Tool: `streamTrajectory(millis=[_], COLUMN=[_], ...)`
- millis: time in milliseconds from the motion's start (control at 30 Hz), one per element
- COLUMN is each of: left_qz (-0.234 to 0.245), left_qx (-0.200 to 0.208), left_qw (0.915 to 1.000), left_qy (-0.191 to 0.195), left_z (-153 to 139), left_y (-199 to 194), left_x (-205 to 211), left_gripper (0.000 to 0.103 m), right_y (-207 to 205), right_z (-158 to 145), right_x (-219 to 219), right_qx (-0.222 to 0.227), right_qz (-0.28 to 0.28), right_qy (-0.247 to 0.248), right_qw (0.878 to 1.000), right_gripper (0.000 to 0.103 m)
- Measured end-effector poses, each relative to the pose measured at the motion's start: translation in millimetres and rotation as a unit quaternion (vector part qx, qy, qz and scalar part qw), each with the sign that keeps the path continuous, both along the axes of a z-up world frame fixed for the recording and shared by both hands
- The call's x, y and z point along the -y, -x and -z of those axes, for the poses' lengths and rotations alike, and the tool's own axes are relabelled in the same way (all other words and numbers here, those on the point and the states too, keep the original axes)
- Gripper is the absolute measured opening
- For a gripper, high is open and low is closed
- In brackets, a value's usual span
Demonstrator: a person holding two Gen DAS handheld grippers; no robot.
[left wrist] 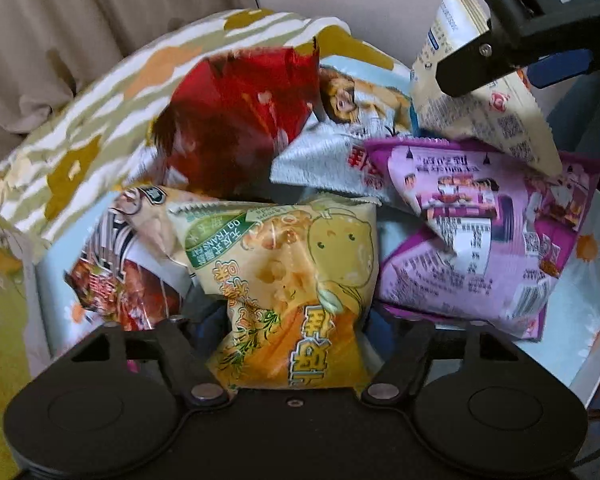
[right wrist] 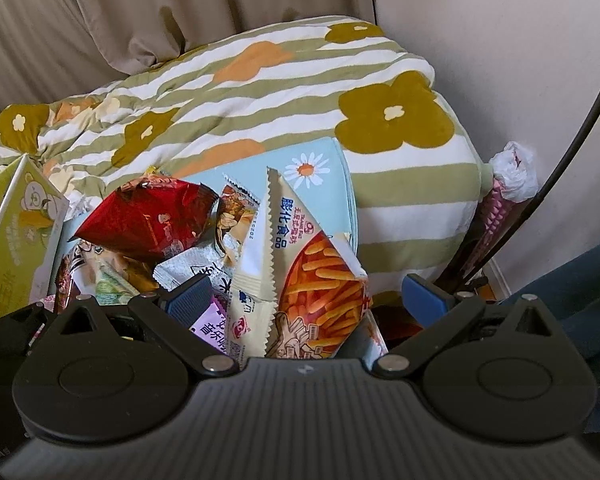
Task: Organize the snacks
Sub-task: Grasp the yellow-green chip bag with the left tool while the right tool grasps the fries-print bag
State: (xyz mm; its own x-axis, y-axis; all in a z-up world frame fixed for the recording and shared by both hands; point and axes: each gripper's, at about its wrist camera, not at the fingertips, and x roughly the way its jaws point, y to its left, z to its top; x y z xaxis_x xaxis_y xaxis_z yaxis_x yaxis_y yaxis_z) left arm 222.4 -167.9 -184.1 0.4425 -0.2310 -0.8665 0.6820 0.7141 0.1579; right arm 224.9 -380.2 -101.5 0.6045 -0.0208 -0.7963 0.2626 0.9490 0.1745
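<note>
A light blue daisy-print box holds several snack bags. My left gripper is shut on a yellow snack bag, pinched at its waist and standing at the front of the pile. My right gripper is open. A cream bag with orange sticks printed on it stands between its blue pads without touching them. A red bag, purple bags and a silver-white bag lie behind.
A green-and-white striped flower quilt bulges right behind the box, with a beige curtain beyond. A yellow-green carton stands at the left. At the right a black cable crosses a pale wall.
</note>
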Motion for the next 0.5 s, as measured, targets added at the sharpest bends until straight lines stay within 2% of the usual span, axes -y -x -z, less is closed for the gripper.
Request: streamTrajectory(millis=[133, 200, 500], left_qz=[-0.006, -0.012, -0.039], left_qx=[0.005, 0.001, 0.018], left_qw=[0.9999, 0.9998, 0.9986], left_qy=[0.008, 0.015, 0.032], left_z=[-2, -4, -20], left_y=[7, 11, 32], left_x=[-4, -6, -8], left_gripper=[0.061, 0.058, 0.058], right_y=[-2, -3, -11], right_z=[3, 5, 13], right_x=[-1, -1, -1], right_qx=[-0.002, -0.003, -0.01], right_qz=[-0.005, -0.008, -0.02], right_qy=[0.002, 0.0, 0.001], right_qw=[1.0, 1.0, 1.0], right_gripper=[0.103, 0.103, 0.103])
